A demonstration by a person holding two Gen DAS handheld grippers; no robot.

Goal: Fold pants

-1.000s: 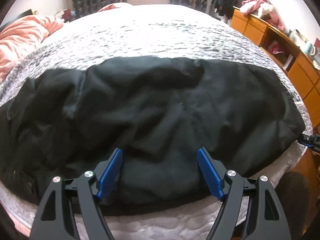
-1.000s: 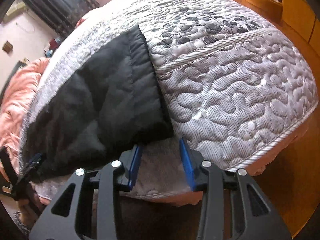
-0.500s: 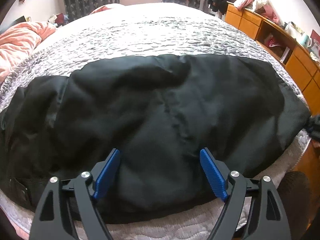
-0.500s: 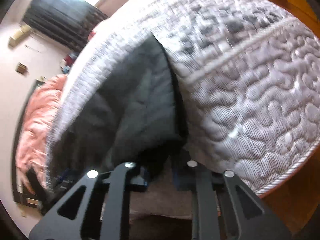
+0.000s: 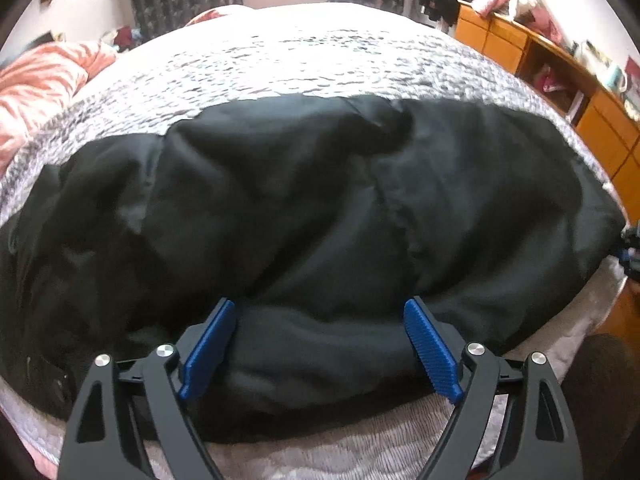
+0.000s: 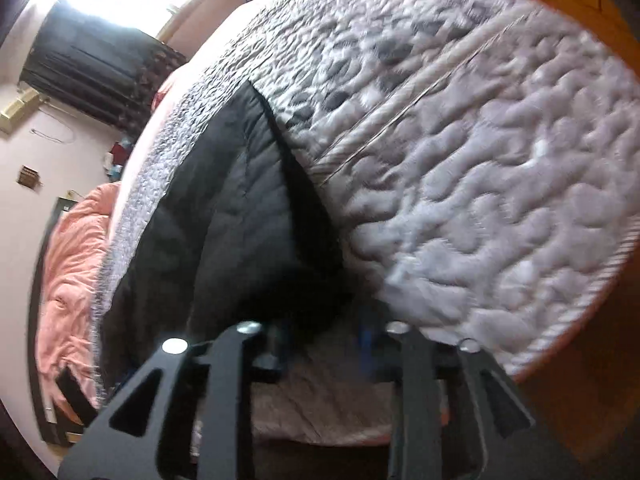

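Black pants (image 5: 320,200) lie spread sideways across the near edge of the bed. My left gripper (image 5: 320,336) hovers over their near edge, its jaws wide and still opening. A bulge of black cloth sits between the blue pads (image 5: 208,344) without being pinched. In the blurred right wrist view the pants' end (image 6: 224,216) runs down to my right gripper (image 6: 324,340). Its jaws are opening, with the cloth's dark corner in the gap. That gripper also peeks in at the left wrist view's right edge (image 5: 630,248).
A grey quilted bedspread (image 5: 300,64) covers the bed, and its rounded corner (image 6: 480,160) fills the right wrist view. A pink blanket (image 5: 36,80) is bunched at the far left. Orange wooden cabinets (image 5: 560,80) line the right side. Wooden floor (image 6: 580,400) lies beyond the bed's corner.
The right gripper closed near the pants' corner, then parted again while rolling, moving in against the cloth. The left pads spread slightly wider over the same bulge.
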